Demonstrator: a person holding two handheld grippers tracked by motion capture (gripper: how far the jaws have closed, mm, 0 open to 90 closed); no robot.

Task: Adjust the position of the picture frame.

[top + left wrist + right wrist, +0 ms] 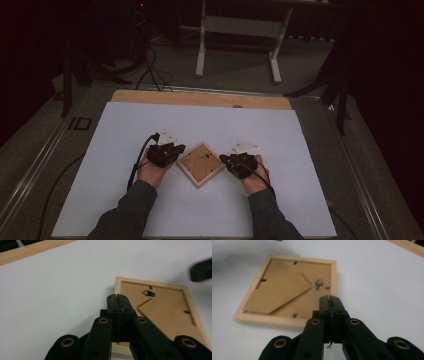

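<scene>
a wooden picture frame (pixel 200 163) lies face down between both tools, left tool (pixel 166 152) and right tool (pixel 239 163) equally near, each pressed together, empty.

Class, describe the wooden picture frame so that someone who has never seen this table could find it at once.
Start from the large white sheet covering the table. Near its middle, between the left gripper and the right gripper, lies the picture frame. It is a pale wooden square turned like a diamond, lying face down with its brown backing board up.
</scene>
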